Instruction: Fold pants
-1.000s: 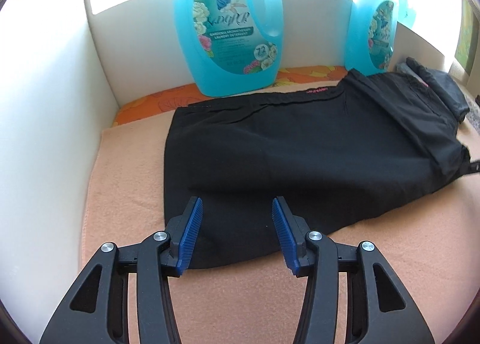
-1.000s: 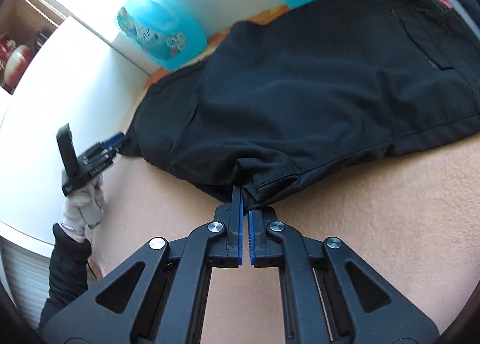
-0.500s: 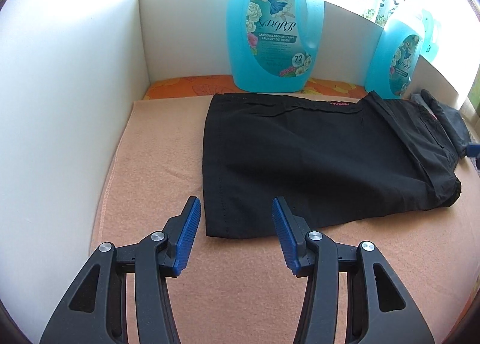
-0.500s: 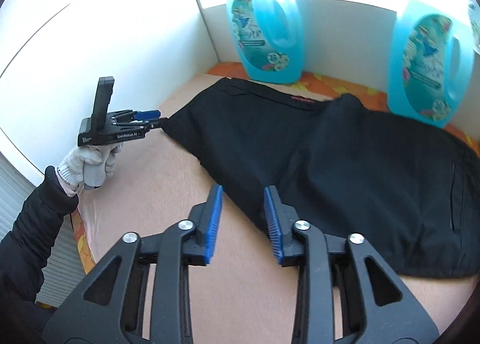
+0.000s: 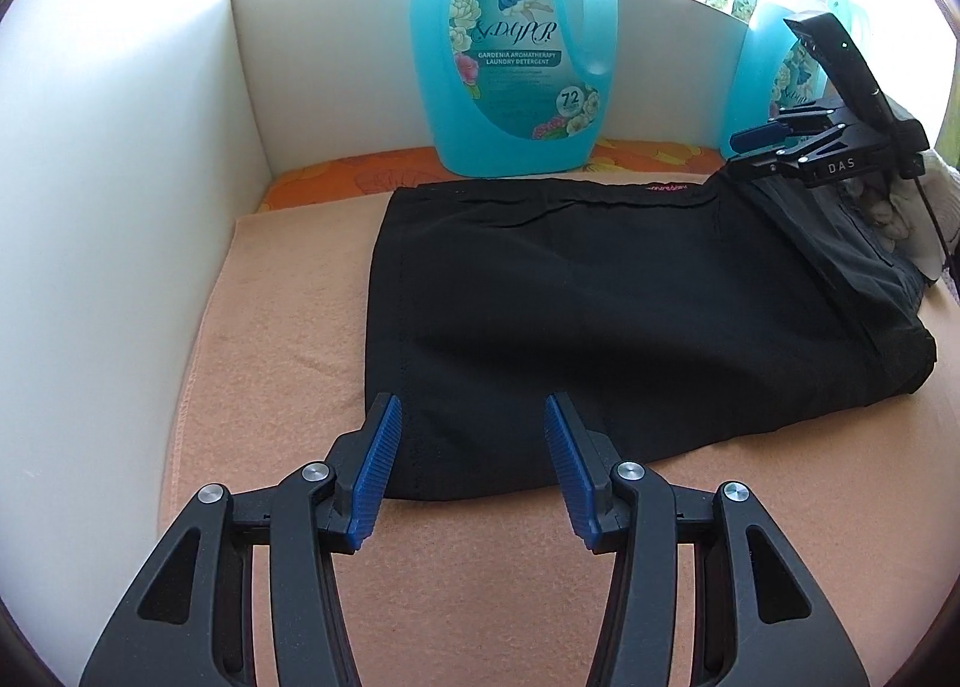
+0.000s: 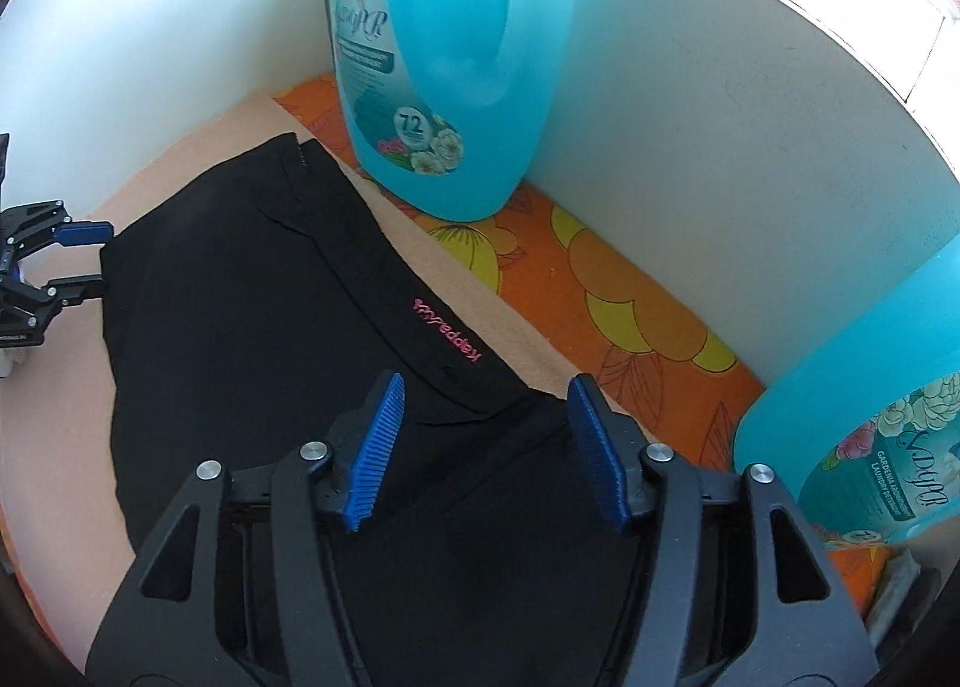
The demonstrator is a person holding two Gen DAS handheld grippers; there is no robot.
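Note:
The black pants (image 5: 600, 327) lie folded flat on a peach blanket (image 5: 288, 327), with pink lettering near the far edge (image 6: 447, 330). My left gripper (image 5: 471, 447) is open and empty, its fingers over the near left corner of the pants. My right gripper (image 6: 486, 435) is open and empty, just above the far edge of the pants by the right end. It also shows in the left wrist view (image 5: 762, 147) at the far right corner. The left gripper shows in the right wrist view (image 6: 78, 261) at the pants' left edge.
Two blue detergent jugs stand against the back wall, one at centre (image 5: 516, 45) and one at right (image 5: 774, 87). White walls (image 5: 108, 207) close in the left and back. An orange floral cloth (image 6: 600, 291) lies under the blanket at the back.
My right gripper let go of the pants, opened, and moved to the far right edge. My left gripper stayed open and came back over the near left corner.

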